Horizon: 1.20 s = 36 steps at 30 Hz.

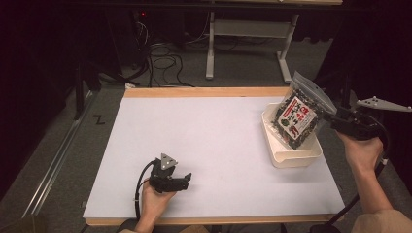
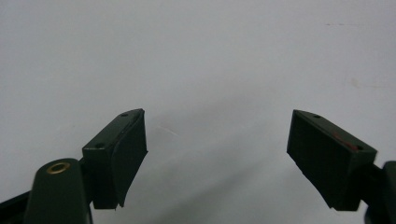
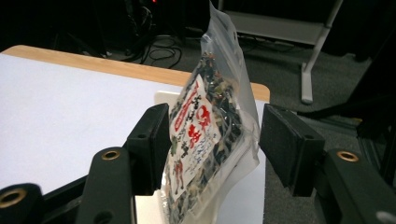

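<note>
While 2 black two-jaw grippers are working at the white table (image 1: pixel 214 145), 1 clear plastic zip bag of dark dried pieces with a white and red printed label (image 1: pixel 300 115) is standing tilted in 1 cream rectangular plastic tray (image 1: pixel 296 156). The right gripper (image 3: pixel 212 133) is sitting released around that bag: its 2 jaws are standing apart, the bag is between them, the left pad is just beside or brushing the label face, and the right pad is clear of the crinkled film. The bag is glossy and creased, with a flat sealed strip at the top, reaching upward beyond the jaw tips. The tray, smooth and round-cornered, is lying under and beyond the jaws. The left gripper (image 2: pixel 217 149) is resting released too, its 2 flat matte pads spread wide over bare white tabletop, well apart from the bag.
</note>
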Each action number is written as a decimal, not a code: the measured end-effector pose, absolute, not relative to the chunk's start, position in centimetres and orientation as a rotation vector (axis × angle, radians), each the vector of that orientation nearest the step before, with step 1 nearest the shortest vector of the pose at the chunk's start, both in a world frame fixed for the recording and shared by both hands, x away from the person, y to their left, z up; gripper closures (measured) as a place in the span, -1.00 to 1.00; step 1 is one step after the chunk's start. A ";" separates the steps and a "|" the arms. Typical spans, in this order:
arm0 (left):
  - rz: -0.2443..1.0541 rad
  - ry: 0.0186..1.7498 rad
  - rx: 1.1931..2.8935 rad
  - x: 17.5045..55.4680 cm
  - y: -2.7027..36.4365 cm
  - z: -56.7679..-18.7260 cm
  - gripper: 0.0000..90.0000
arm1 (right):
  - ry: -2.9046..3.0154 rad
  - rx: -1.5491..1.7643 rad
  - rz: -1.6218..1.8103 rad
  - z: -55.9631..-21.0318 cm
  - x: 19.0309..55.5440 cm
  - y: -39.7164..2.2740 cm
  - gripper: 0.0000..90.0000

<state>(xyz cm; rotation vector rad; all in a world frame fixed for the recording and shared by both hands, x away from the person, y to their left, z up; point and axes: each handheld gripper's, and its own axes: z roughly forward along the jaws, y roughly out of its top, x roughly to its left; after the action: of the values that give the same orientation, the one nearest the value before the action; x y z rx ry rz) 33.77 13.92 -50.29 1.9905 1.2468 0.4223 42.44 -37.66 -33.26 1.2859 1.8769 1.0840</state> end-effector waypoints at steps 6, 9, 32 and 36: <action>0.418 1.239 1.994 34.0 13.7 -50.3 -0.54 | 1.883 1.251 1.081 -33.1 41.2 -37.4 -0.03; 0.407 1.224 2.005 34.2 13.4 -50.3 -0.55 | 1.872 1.262 1.093 -33.1 40.9 -37.5 -0.04; 0.451 1.216 2.010 33.9 13.4 -50.0 -0.55 | 1.952 1.111 1.257 -33.5 36.5 -33.7 -0.01; 0.451 1.215 2.007 33.9 13.4 -50.0 -0.55 | 1.968 1.110 1.279 -33.9 36.2 -33.3 0.01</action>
<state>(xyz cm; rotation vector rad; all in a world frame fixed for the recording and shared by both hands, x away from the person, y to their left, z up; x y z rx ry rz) 33.94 13.37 -50.02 2.0074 1.2155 0.4507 36.24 -33.28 -33.88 1.1100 1.9680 1.2795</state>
